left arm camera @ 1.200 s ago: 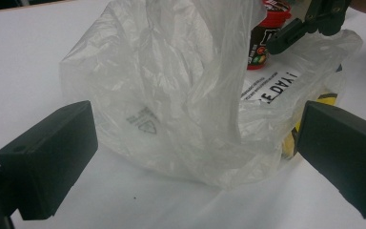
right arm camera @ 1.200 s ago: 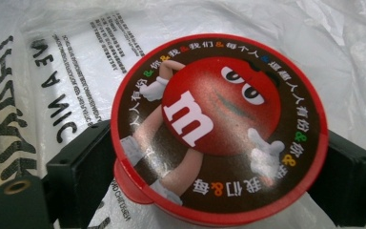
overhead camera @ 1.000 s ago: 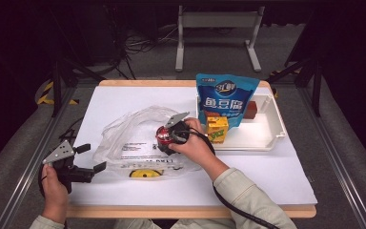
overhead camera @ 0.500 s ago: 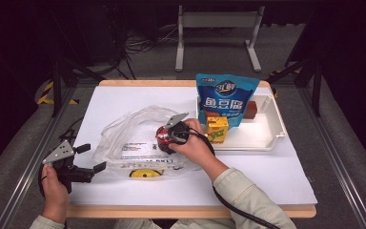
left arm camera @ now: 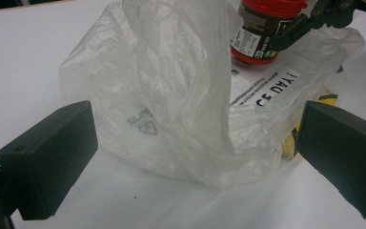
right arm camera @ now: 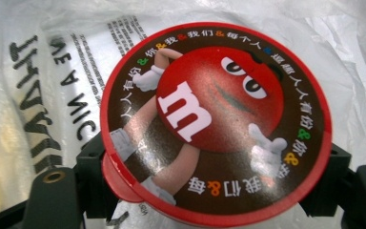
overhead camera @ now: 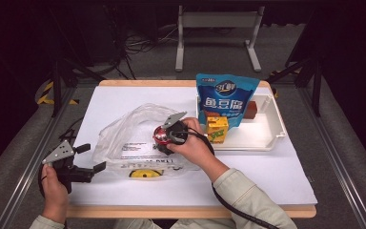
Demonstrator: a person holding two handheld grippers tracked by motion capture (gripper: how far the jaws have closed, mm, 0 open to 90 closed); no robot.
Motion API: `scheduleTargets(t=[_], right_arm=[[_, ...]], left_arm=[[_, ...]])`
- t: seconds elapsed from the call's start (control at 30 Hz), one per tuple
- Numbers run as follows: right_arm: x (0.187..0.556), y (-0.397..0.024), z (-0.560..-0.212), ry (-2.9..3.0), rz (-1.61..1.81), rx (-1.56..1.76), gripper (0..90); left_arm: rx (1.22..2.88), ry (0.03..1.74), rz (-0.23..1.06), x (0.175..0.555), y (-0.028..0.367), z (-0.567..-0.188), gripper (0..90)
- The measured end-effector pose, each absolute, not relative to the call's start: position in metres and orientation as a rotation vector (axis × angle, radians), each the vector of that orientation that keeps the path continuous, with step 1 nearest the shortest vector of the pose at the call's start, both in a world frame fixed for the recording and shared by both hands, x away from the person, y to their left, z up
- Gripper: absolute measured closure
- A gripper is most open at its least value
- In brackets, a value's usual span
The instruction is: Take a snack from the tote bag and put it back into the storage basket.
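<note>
R gripper (overhead camera: 164,137) has its fingers (right arm camera: 93,162) pinching the red-lidded candy tub (right arm camera: 214,124) across its body, just under the lid; in the R gripper view one finger sits at 8 o'clock of the lid, the other at 4. Jaws have just been closing a bit, tub between them. Tub stands upright, long axis vertical, lid up, resting on the clear plastic bag (overhead camera: 133,138) mid-worktop (overhead camera: 267,176), at about 9 o'clock of the white tray (overhead camera: 271,138) with the blue pouch (overhead camera: 225,98).

L gripper (overhead camera: 88,160) hangs at the bag's 8 o'clock edge, fingers (left arm camera: 47,157) spread wide, nothing pinched; bag rim lies between and just ahead of them.

Judgement: R holds the tub, L is nearer the bag mouth. Next move prob. turns on L catching the rim so the tub goes in.
</note>
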State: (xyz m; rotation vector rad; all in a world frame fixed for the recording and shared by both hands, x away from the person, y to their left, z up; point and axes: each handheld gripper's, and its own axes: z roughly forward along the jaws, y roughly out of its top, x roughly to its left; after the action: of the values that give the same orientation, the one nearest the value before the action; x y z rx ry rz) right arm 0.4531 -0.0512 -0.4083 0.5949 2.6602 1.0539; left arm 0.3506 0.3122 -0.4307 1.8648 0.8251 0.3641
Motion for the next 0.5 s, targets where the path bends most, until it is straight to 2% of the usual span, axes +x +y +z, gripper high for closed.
scheduleTargets(t=[0.5], right_arm=[[0.444, -0.052, -0.380, 2.642, 1.098, 0.553, 25.3]], left_arm=[[1.862, 0.825, 0.366, 0.350, 0.312, -0.430, 0.7]])
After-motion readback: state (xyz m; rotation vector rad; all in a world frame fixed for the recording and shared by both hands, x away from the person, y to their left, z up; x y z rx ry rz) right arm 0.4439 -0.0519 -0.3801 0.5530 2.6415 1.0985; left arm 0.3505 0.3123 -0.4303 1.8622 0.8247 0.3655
